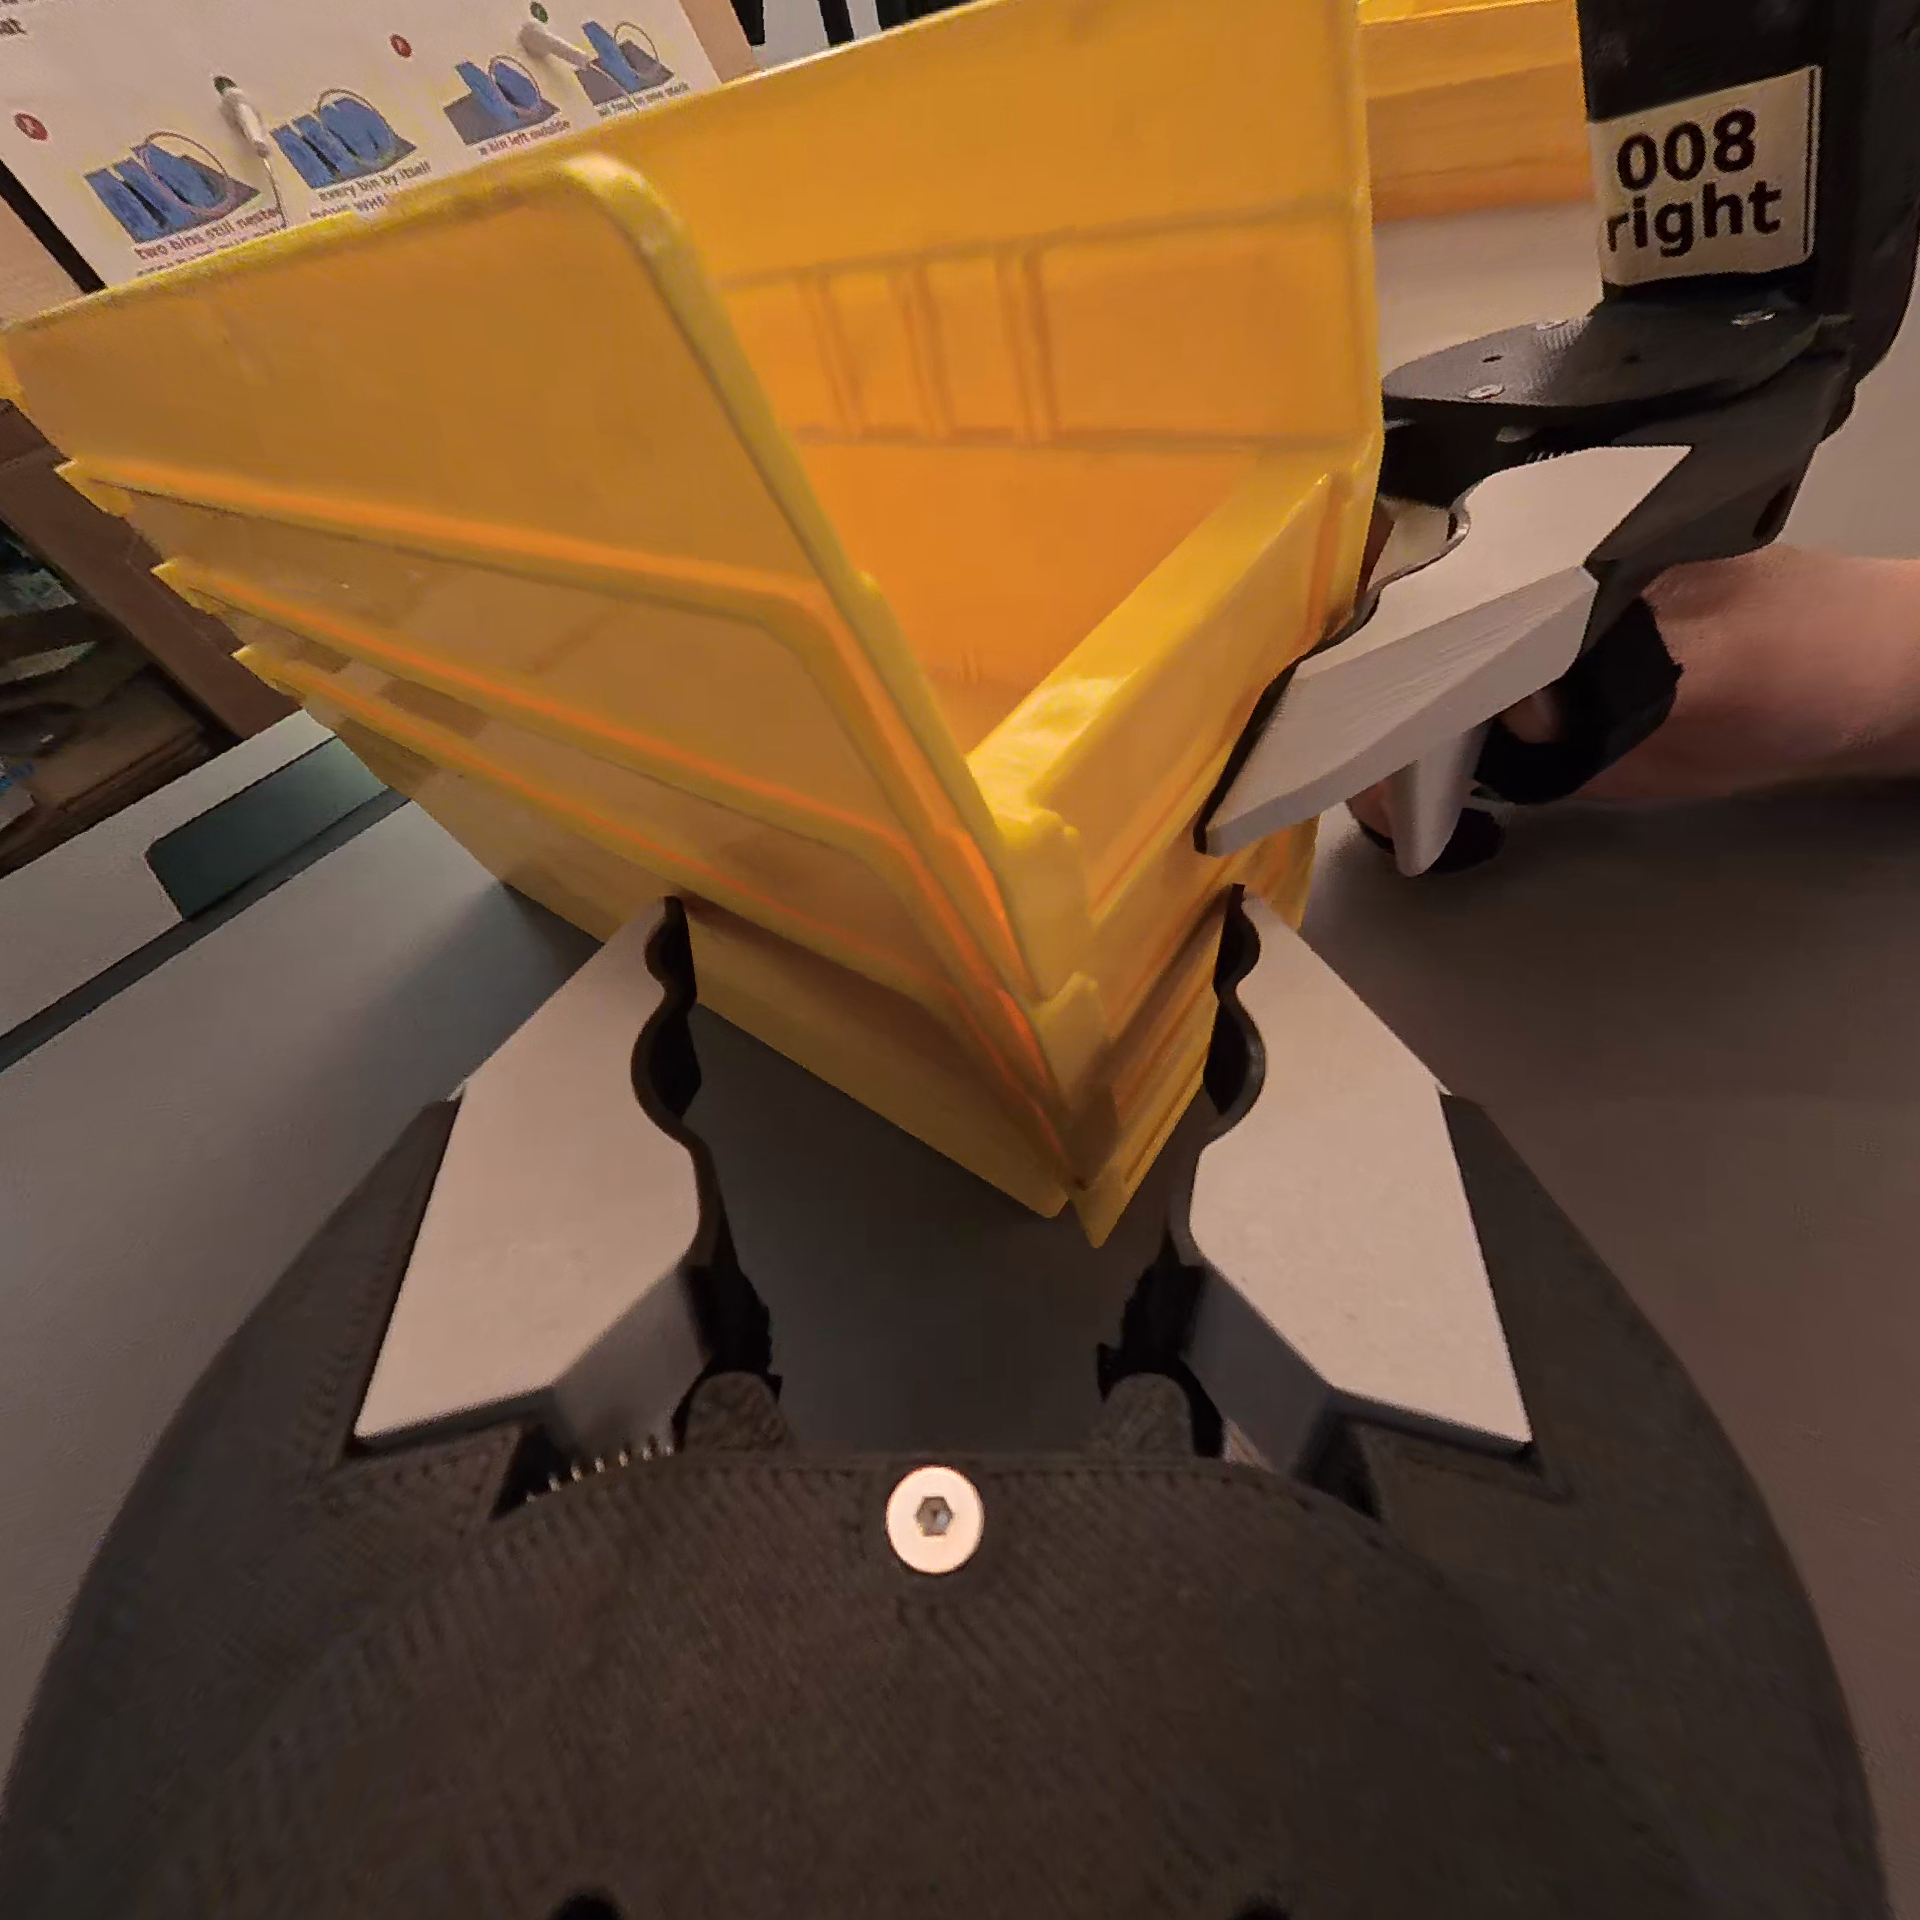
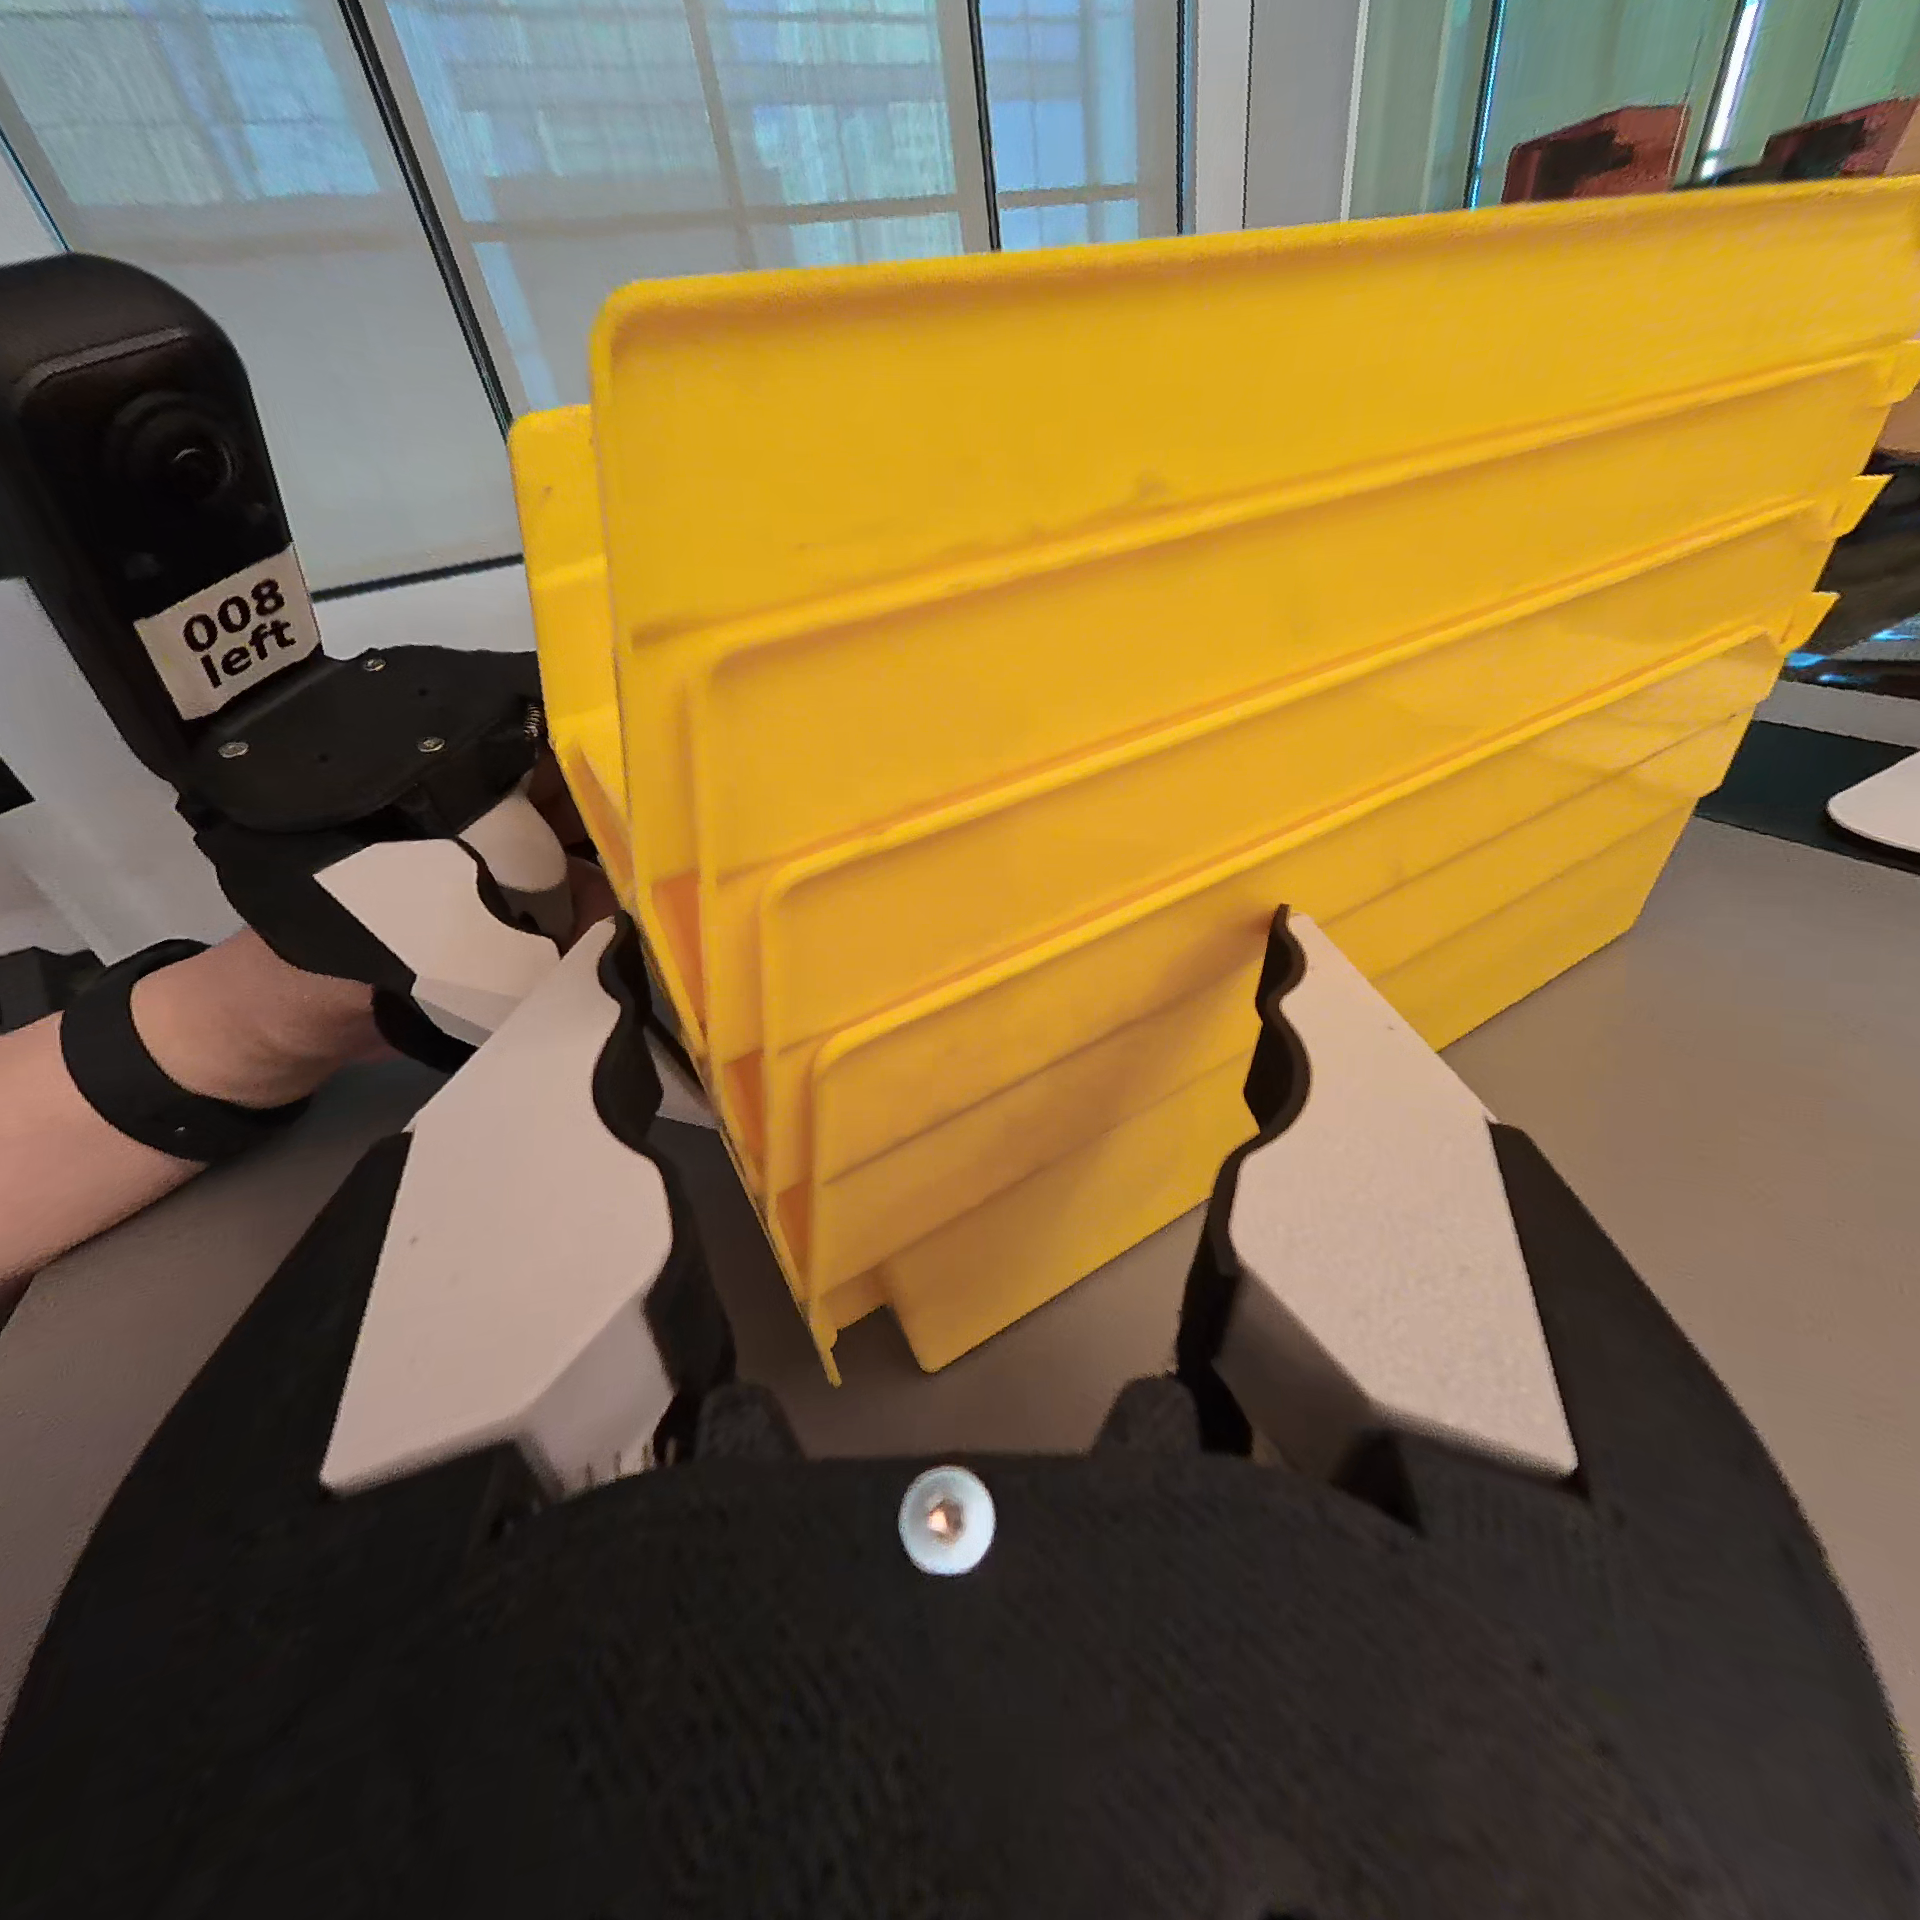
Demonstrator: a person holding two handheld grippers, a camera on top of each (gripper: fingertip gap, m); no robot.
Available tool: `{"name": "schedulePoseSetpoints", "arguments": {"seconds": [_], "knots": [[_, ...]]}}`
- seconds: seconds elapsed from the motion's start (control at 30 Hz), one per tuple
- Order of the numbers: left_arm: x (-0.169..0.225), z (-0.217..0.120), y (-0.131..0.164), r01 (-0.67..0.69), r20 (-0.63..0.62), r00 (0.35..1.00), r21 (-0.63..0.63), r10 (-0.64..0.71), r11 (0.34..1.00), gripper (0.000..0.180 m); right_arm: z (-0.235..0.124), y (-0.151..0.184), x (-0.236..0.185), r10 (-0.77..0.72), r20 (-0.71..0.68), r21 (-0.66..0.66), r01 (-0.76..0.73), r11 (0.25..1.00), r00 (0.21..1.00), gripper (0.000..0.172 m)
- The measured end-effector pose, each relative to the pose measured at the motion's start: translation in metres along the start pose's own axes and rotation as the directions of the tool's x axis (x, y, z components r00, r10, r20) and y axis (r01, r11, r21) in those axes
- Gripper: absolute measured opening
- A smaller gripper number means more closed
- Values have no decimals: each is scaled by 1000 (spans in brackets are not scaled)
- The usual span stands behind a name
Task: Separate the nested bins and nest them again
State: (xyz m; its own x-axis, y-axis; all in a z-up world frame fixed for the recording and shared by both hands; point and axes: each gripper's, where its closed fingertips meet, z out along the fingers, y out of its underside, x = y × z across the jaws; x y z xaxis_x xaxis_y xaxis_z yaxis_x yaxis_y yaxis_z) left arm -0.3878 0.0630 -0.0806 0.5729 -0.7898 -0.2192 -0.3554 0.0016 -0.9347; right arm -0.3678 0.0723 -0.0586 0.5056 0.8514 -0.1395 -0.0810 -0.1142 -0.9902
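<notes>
A stack of several nested yellow bins (image 1: 644, 582) stands on the grey table (image 1: 1610, 1091); it also shows in the right wrist view (image 2: 1195, 727). My left gripper (image 1: 956, 914) straddles a low corner of the stack. Both its pads (image 1: 665, 997) lie against the bin walls. My right gripper (image 2: 948, 930) straddles the neighbouring corner with its pads (image 2: 1273, 1039) against the end and long walls. In the left wrist view the right gripper (image 1: 1294, 686) sits higher up, at the upper bins' front edge. The left gripper (image 2: 540, 914) is partly hidden behind the stack in the right wrist view.
An instruction sheet (image 1: 260, 135) stands behind the stack. More yellow bins (image 1: 1475, 114) lie at the back right. A person's hands (image 1: 1766, 675) hold both grippers close to the table. A window wall (image 2: 831, 156) is behind, and a white object (image 2: 1881, 821) lies at the far right.
</notes>
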Motion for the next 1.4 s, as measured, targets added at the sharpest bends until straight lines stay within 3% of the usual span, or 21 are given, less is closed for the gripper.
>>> {"name": "schedulePoseSetpoints", "arguments": {"seconds": [0.53,0.83,1.13,1.4], "knots": [[-3,-2,1,-11,-22,1000,6,11,1000,100,1,-2,-1,34,12,24,-34,999,999,115],[-9,-7,3,14,-30,999,31,-13,999,101,11,4,-4,-52,-24,-37,51,998,998,114],[-15,-12,6,29,-29,999,28,-29,999,101,16,1,-5,5,5,5,-5,1000,1000,112],[-16,-24,-16,146,-71,988,112,-138,983,108,6,-1,-8,53,60,8,-53,999,997,105]]}}
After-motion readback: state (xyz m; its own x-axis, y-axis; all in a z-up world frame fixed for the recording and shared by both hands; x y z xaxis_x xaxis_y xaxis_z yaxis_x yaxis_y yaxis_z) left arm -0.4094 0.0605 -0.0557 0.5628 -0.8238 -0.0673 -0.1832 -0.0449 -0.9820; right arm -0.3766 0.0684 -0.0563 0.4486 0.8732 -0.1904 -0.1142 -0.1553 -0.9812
